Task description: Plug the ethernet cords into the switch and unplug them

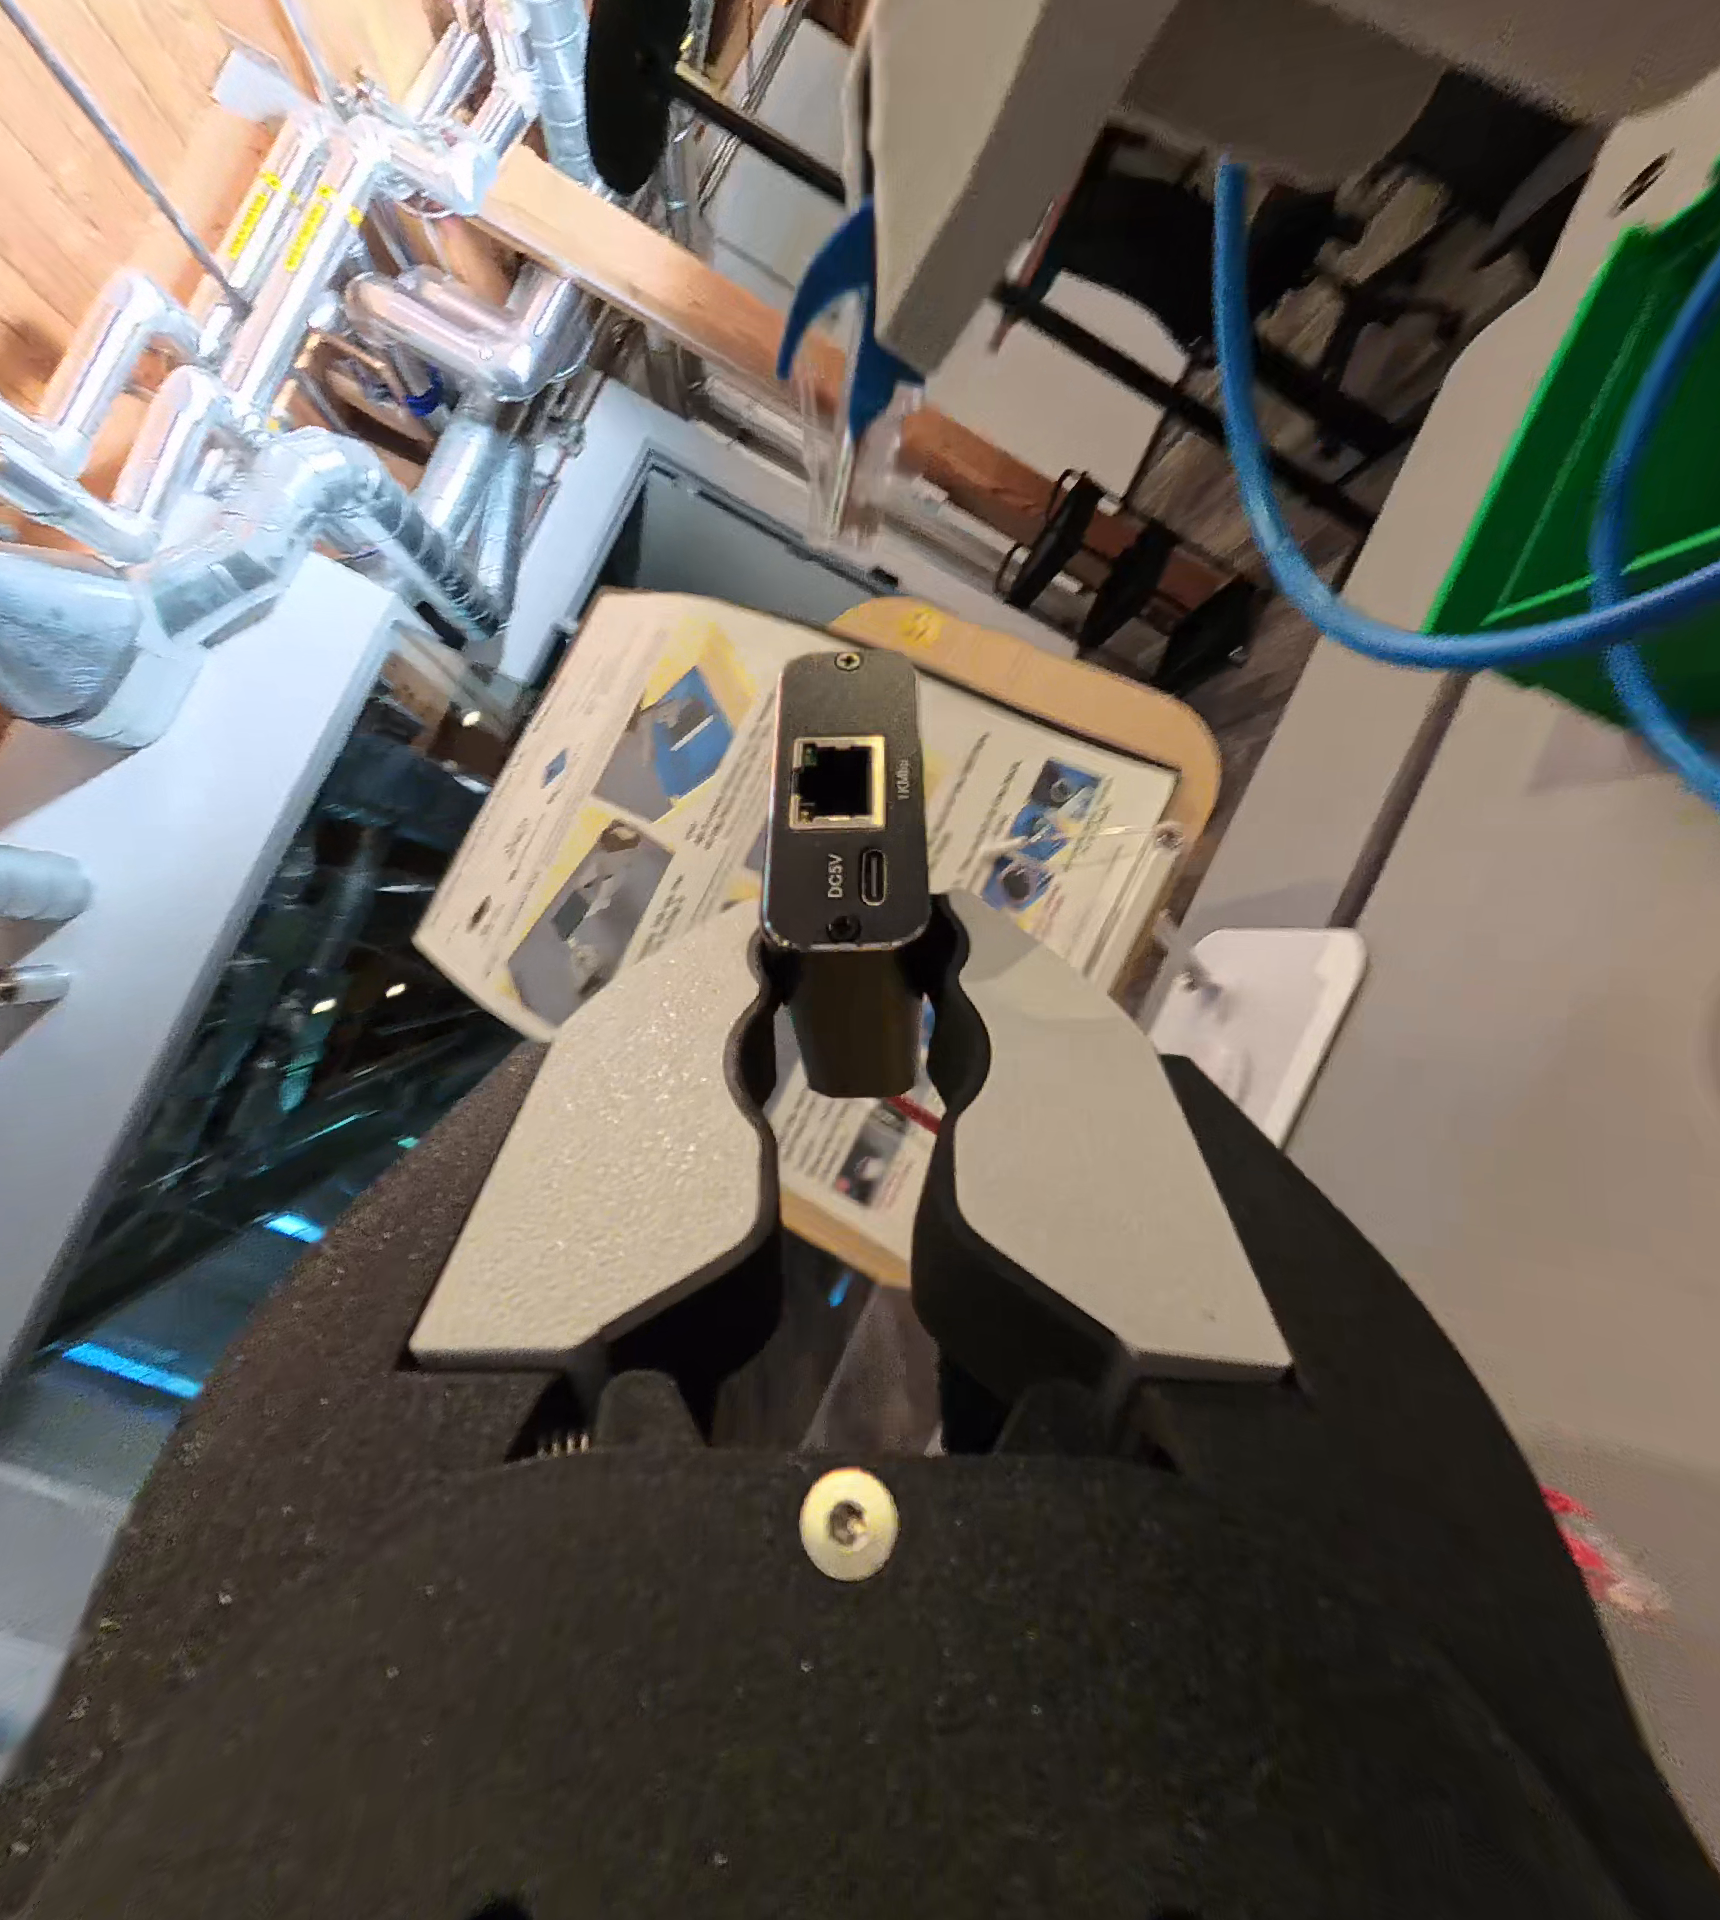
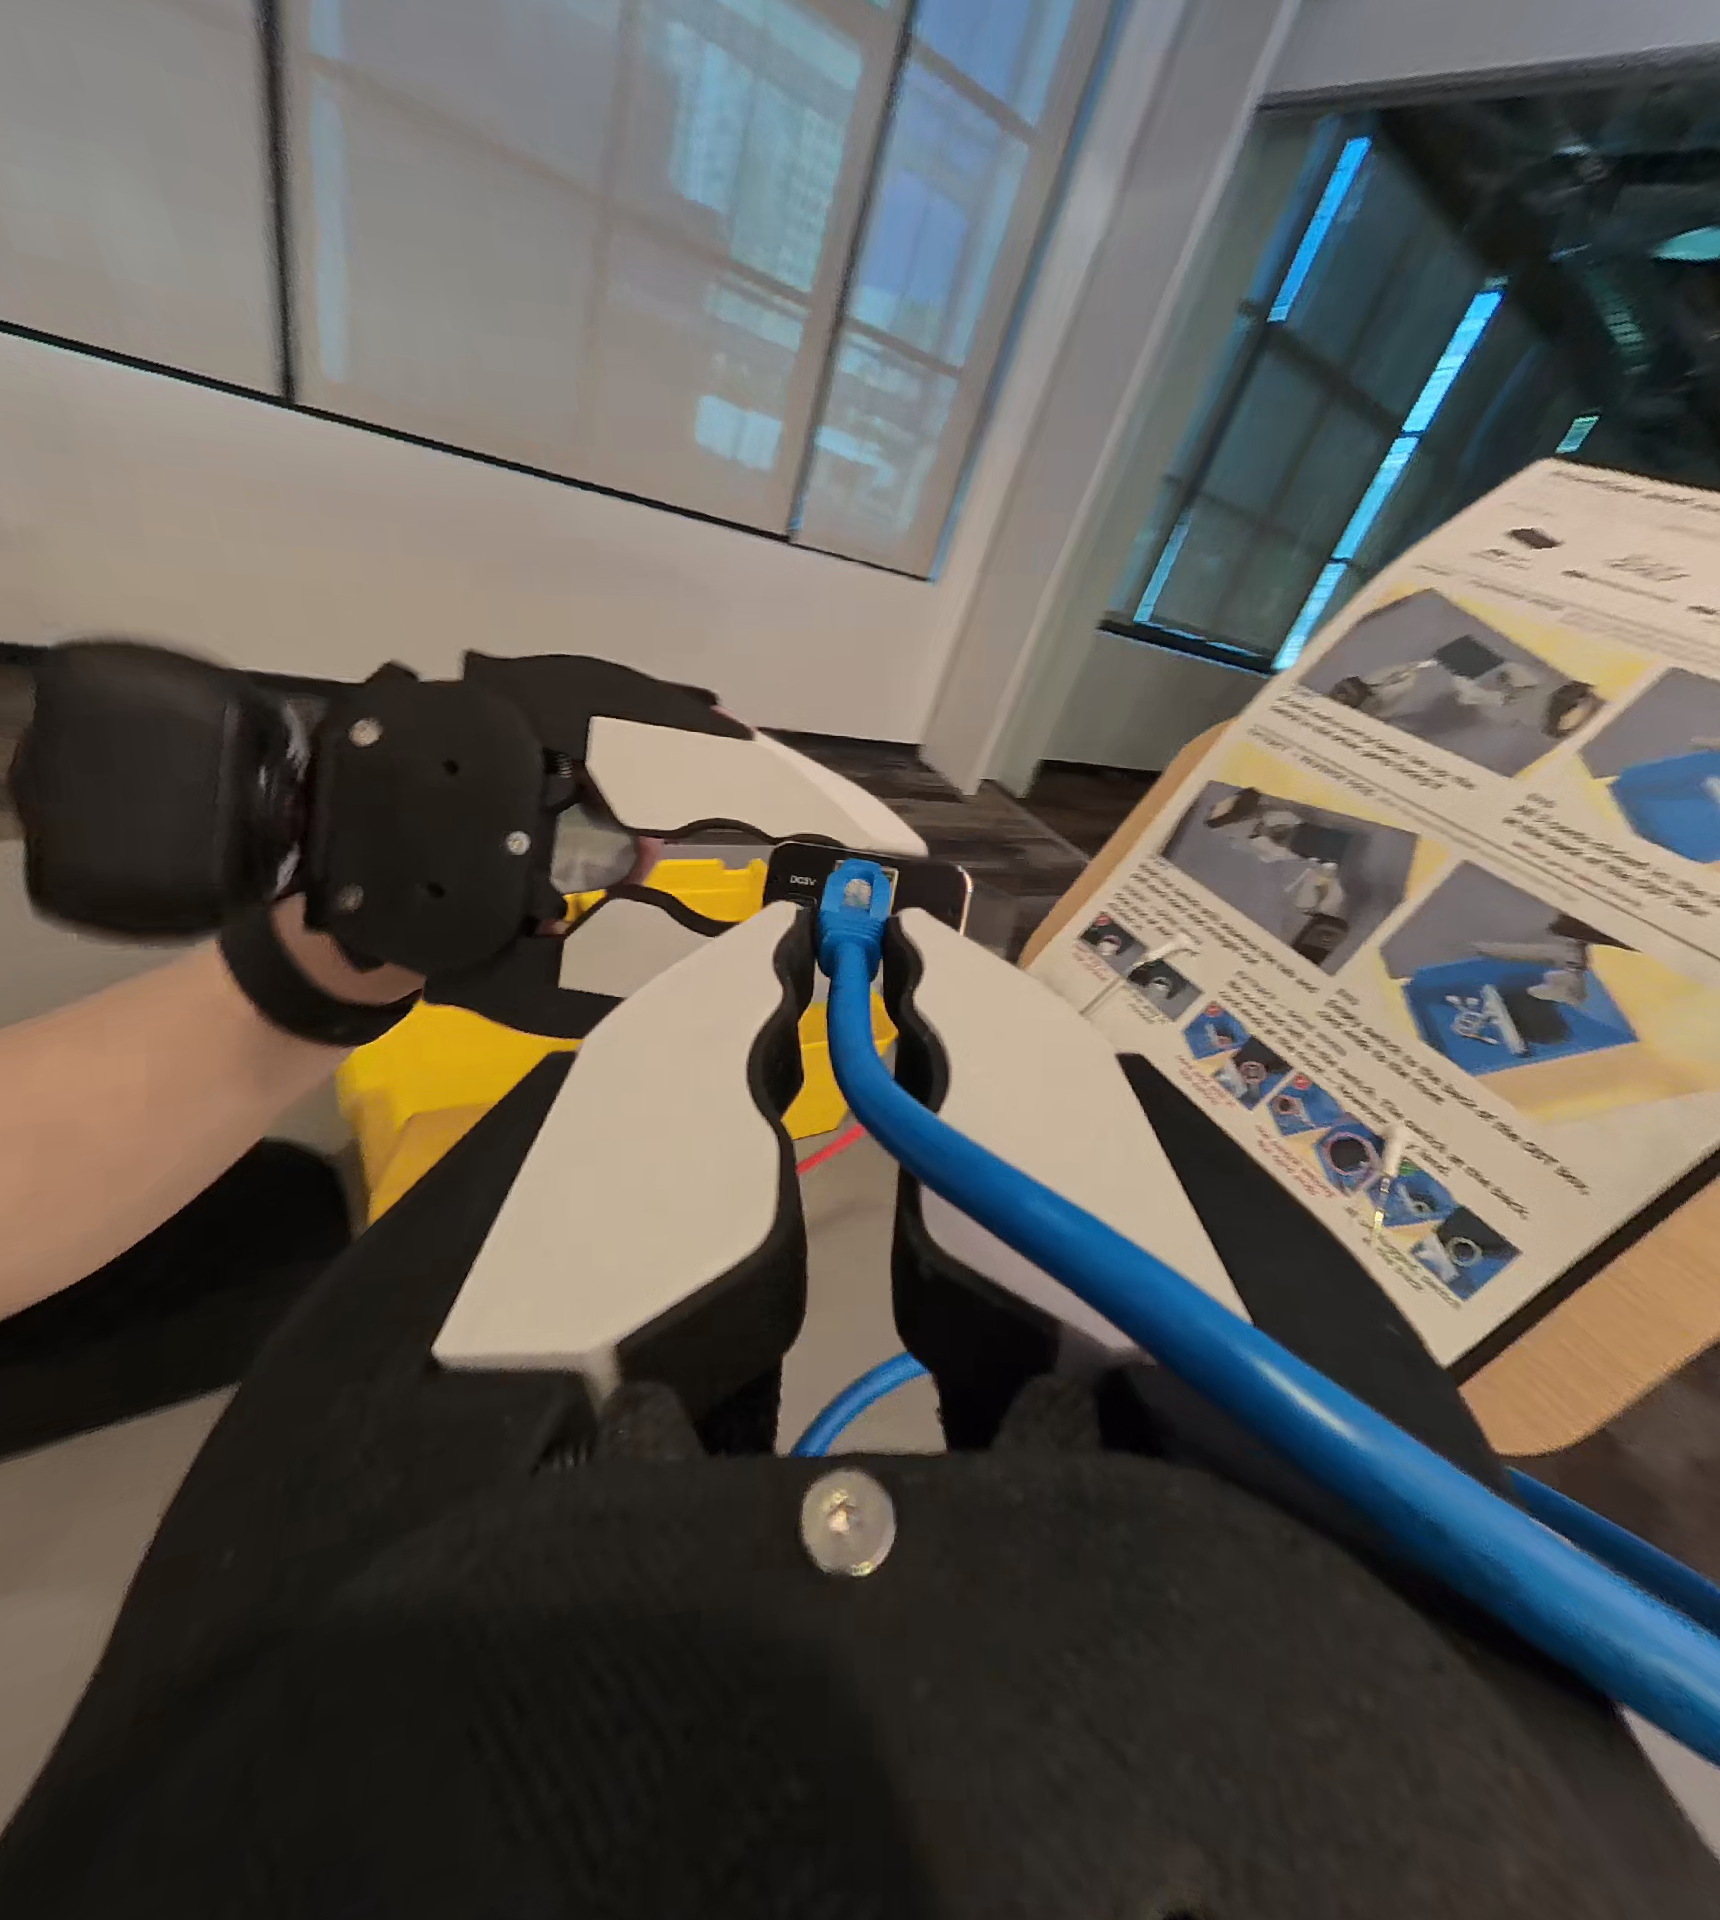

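Two grippers, both clamped. Left gripper [image 1: 854, 951] holds the dark switch [image 1: 851, 800] by its body, pads pressed on both sides; the switch end face sticks out past the fingertips, showing one empty ethernet port [image 1: 838, 781] with a small oval port below it. Right gripper [image 2: 851, 930] is narrowed on the blue boot of the ethernet cord [image 2: 848, 914], pads against both sides of the boot. In the right wrist view the plug tip sits right at the switch [image 2: 939, 891] face, lined up over its port; cannot tell if it is touching or inserted at all. In the left wrist view the clear plug [image 1: 871, 447] hangs above the switch, apart from the port, blurred. Cord trails back from the switch over the right finger and off the lower right. Behind the switch: tilted instruction sheet [image 2: 1521, 894] on a wooden board [image 2: 1614, 1320]. Below the switch: yellow bin [image 2: 420, 1081]. Up and right of the switch in the left view: green bin [image 1: 1666, 436].
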A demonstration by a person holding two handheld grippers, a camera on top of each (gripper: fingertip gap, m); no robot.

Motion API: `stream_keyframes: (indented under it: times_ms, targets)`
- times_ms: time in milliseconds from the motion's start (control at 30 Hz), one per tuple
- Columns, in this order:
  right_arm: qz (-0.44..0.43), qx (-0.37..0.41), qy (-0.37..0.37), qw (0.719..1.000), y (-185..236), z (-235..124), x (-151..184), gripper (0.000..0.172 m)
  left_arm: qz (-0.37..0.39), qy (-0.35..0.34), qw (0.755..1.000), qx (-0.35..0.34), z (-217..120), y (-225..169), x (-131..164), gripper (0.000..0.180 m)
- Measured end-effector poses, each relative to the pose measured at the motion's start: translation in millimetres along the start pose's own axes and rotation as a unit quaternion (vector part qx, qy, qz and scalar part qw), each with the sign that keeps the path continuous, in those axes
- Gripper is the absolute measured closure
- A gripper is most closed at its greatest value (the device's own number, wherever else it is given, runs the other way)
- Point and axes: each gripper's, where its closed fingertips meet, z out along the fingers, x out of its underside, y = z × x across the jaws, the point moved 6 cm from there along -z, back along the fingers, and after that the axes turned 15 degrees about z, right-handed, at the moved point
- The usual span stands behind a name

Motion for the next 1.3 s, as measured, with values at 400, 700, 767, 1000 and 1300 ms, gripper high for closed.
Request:
stream_keyframes:
  times_ms: [400, 700, 767, 1000, 1300]
  targets:
    - [-0.008, 0.084, 0.033, 0.996, 1.0, 27.7, 22.8, 0.159, 0.067, 0.026, 0.997, -0.018, 9.7, -15.7, 4.6, 0.156]
    - [-0.019, 0.102, 0.048, 0.993, -5.0, 25.2, 24.7, 0.159, 0.050, 0.016, 0.998, -0.019, 10.6, -16.2, -1.4, 0.156]
    - [-0.025, 0.107, 0.049, 0.993, -6.0, 25.1, 25.0, 0.159, 0.056, 0.014, 0.998, -0.022, 9.3, -15.8, -4.5, 0.156]
    - [-0.035, 0.052, 0.044, 0.997, -1.8, 16.3, 20.6, 0.159, 0.074, 0.002, 0.996, -0.042, -1.3, -10.7, -12.4, 0.156]
    - [-0.007, -0.003, 0.045, 0.999, -1.0, -1.0, 12.7, 0.159, 0.073, -0.024, 0.996, -0.049, -14.1, -7.9, -35.2, 0.156]
